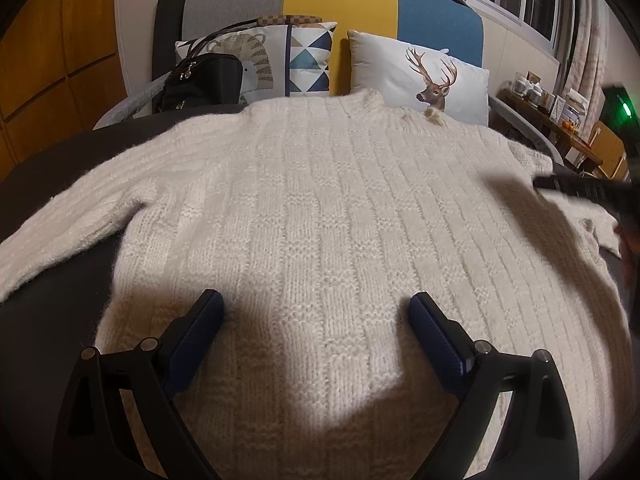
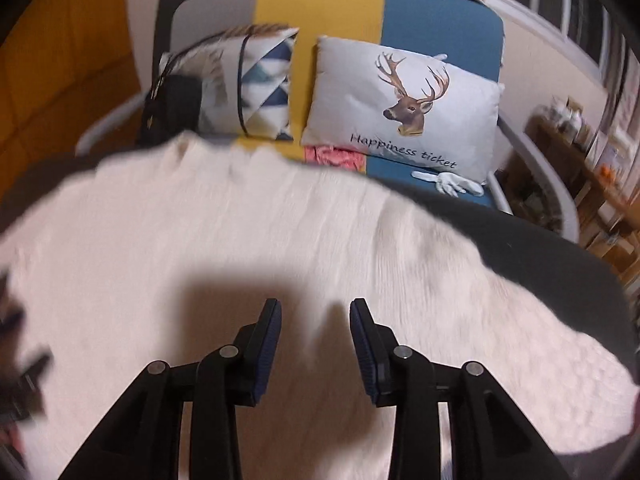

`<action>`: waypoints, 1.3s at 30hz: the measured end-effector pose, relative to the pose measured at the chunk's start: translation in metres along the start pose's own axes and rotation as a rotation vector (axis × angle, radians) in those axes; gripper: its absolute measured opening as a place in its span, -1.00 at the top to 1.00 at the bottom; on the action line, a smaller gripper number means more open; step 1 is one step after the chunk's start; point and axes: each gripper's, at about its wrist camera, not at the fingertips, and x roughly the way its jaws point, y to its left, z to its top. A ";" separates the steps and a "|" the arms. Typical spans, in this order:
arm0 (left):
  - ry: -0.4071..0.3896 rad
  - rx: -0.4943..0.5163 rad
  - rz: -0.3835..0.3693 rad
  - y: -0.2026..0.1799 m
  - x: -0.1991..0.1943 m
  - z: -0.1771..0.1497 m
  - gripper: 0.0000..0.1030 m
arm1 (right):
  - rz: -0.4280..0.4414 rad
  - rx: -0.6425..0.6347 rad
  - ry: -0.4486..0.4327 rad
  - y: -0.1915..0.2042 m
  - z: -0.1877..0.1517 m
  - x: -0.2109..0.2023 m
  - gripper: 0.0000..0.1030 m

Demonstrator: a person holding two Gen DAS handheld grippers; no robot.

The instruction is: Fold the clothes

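Dark table (image 1: 60, 168): sweater (image 1: 320, 200) flat; both claws angled down, jaws apart.

A cream cable-knit sweater (image 1: 320, 216) lies spread flat on the dark round table (image 1: 52, 160), collar toward the grey, yellow and blue sofa (image 1: 340, 4) behind. On the sofa, a white deer-print cushion (image 1: 424, 76) sits right of a black handbag (image 1: 200, 80).

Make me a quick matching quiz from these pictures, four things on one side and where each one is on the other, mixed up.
Things:
1. sweater
2. deer pillow
3. black bag
4. pink cloth

Places:
A. leaning on the sofa's blue part
B. spread flat on the dark table
C. on the sofa seat below the deer pillow
D. sofa's left end, before the patterned pillows

Pairs: 1-B, 2-A, 3-D, 4-C
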 end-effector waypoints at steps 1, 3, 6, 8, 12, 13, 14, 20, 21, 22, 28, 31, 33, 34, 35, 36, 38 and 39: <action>0.001 0.002 0.002 0.000 0.000 0.000 -0.84 | -0.035 -0.027 0.022 0.004 -0.008 0.005 0.31; 0.002 0.004 0.004 -0.001 0.000 0.001 -0.84 | -0.068 -0.024 0.003 0.002 -0.018 0.012 0.20; 0.003 0.003 0.005 -0.001 0.000 0.001 -0.84 | -0.049 0.050 -0.019 -0.011 -0.022 0.014 0.03; 0.004 0.002 0.002 -0.001 0.000 0.001 -0.84 | 0.011 0.093 -0.022 -0.022 -0.023 0.007 0.04; 0.004 0.003 0.005 0.000 0.001 0.001 -0.84 | -0.001 0.224 -0.152 -0.070 -0.039 -0.042 0.16; 0.004 0.004 0.006 -0.001 0.001 0.001 -0.85 | -0.032 0.260 -0.175 -0.087 -0.043 -0.054 0.17; 0.004 0.004 0.007 -0.001 0.001 0.001 -0.85 | -0.074 0.297 -0.173 -0.106 -0.045 -0.063 0.19; 0.004 0.007 0.011 -0.002 0.001 0.001 -0.85 | -0.237 0.419 -0.024 -0.194 -0.066 -0.063 0.20; 0.004 0.007 0.011 -0.002 0.001 0.001 -0.85 | -0.252 0.429 0.005 -0.202 -0.072 -0.058 0.20; 0.004 0.007 0.011 -0.002 0.001 0.001 -0.85 | -0.266 0.436 0.031 -0.210 -0.076 -0.054 0.20; 0.005 0.009 0.013 -0.002 0.002 0.002 -0.86 | -0.322 0.436 0.023 -0.230 -0.086 -0.046 0.20; 0.004 0.009 0.012 -0.001 0.002 0.001 -0.86 | -0.330 0.429 0.034 -0.229 -0.083 -0.046 0.19; 0.004 0.009 0.012 0.000 0.002 0.001 -0.86 | -0.324 0.427 0.042 -0.220 -0.076 -0.052 0.18; 0.004 0.009 0.012 0.000 0.002 0.001 -0.86 | -0.291 0.434 -0.001 -0.209 -0.075 -0.064 0.18; 0.004 0.010 0.013 0.000 0.002 0.001 -0.86 | -0.258 0.440 -0.044 -0.197 -0.074 -0.077 0.17; 0.004 0.010 0.013 0.000 0.002 0.001 -0.86 | -0.218 0.440 -0.078 -0.184 -0.072 -0.088 0.17; 0.004 0.010 0.013 -0.001 0.002 0.001 -0.86 | -0.113 0.382 -0.083 -0.140 -0.066 -0.097 0.17; 0.005 0.011 0.014 -0.001 0.002 0.001 -0.86 | -0.060 0.343 -0.077 -0.115 -0.062 -0.100 0.17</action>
